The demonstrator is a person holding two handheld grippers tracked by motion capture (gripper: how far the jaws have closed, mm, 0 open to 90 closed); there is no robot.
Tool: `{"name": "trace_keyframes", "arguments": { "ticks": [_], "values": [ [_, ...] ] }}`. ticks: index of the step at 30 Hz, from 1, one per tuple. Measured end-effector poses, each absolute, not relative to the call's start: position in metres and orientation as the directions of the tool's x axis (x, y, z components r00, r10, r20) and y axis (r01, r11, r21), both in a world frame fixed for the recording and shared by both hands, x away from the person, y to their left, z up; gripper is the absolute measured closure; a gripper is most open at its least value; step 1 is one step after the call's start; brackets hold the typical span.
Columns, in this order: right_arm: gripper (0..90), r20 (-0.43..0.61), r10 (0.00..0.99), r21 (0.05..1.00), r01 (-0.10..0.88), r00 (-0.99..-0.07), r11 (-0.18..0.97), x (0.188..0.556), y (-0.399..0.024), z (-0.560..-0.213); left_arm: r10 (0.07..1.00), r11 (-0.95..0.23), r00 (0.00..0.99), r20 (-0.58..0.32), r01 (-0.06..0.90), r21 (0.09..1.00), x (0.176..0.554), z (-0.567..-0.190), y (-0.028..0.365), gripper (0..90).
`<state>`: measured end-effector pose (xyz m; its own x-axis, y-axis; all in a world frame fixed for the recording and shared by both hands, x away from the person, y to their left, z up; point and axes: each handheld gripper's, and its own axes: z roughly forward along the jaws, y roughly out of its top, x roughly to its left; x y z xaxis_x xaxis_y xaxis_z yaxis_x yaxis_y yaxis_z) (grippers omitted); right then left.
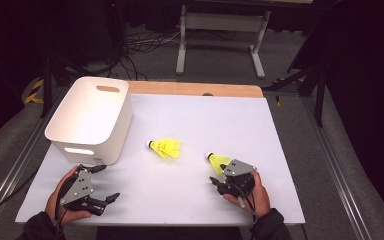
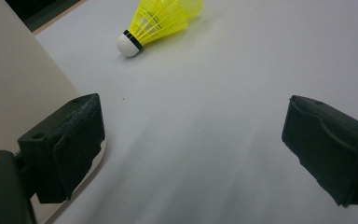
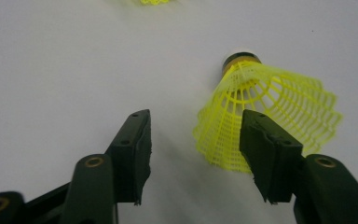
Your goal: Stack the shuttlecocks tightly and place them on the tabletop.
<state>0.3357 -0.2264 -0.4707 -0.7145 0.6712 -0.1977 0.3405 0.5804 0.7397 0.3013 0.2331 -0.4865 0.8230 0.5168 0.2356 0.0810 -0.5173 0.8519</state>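
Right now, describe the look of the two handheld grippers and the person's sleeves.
Both the left gripper and the right gripper are black, each topped by a grey three-cornered plate. Their jaws are blocky black fingers with brass-coloured pivot rings, and the left's pads look rough and worn. A dark cable trails from each. The sleeves are dark.

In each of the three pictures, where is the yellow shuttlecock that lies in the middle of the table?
High view: the middle shuttlecock lies at the centre, just right of the white bin.
Left gripper view: at the top centre, with its white cork end pointing left toward the bin.
Right gripper view: a yellow sliver at the top edge, probably its skirt.
Shared landmark: the white tabletop it lies on.
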Motion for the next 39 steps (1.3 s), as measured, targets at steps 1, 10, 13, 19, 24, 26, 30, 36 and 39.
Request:
{"name": "trace_keyframes", "arguments": {
  "ticks": [1,10,13,19,24,26,30,36,39],
  "values": [
    [47.4,-0.198,0.674,0.743,0.34,-0.712,0.577,0.336,-0.225,-0.471,0.516,-0.517,0.823,0.237,0.079,0.852,0.301,-0.486,0.233,6.5],
    [66.5,-0.182,0.71,0.761,0.36,-0.68,0.54,0.344,-0.222,-0.471,0.517,-0.52,0.823,0.236,0.083,0.85,0.301,-0.487,0.233,6.5],
    [73.2,-0.179,0.716,0.764,0.363,-0.675,0.534,0.345,-0.223,-0.47,0.516,-0.52,0.823,0.236,0.082,0.85,0.302,-0.487,0.233,6.5],
    [88.8,-0.197,0.715,0.774,0.341,-0.671,0.534,0.349,-0.224,-0.466,0.515,-0.521,0.824,0.237,0.082,0.849,0.302,-0.487,0.233,6.5],
    [89.8,-0.192,0.7,0.782,0.324,-0.688,0.533,0.352,-0.224,-0.463,0.514,-0.522,0.825,0.236,0.083,0.849,0.302,-0.487,0.233,6.6],
    [90.0,-0.188,0.696,0.788,0.317,-0.693,0.529,0.352,-0.222,-0.461,0.518,-0.519,0.823,0.233,0.086,0.85,0.303,-0.487,0.234,6.5],
    [90.0,-0.19,0.679,0.799,0.291,-0.709,0.527,0.354,-0.216,-0.457,0.516,-0.519,0.823,0.237,0.08,0.851,0.303,-0.487,0.234,6.6],
    [90.0,-0.179,0.668,0.813,0.275,-0.722,0.514,0.356,-0.21,-0.454,0.515,-0.52,0.824,0.237,0.081,0.85,0.303,-0.487,0.234,6.5],
    [90.0,-0.177,0.651,0.819,0.257,-0.738,0.513,0.359,-0.202,-0.452,0.515,-0.52,0.824,0.236,0.082,0.85,0.303,-0.487,0.234,6.5]
  ]
}}
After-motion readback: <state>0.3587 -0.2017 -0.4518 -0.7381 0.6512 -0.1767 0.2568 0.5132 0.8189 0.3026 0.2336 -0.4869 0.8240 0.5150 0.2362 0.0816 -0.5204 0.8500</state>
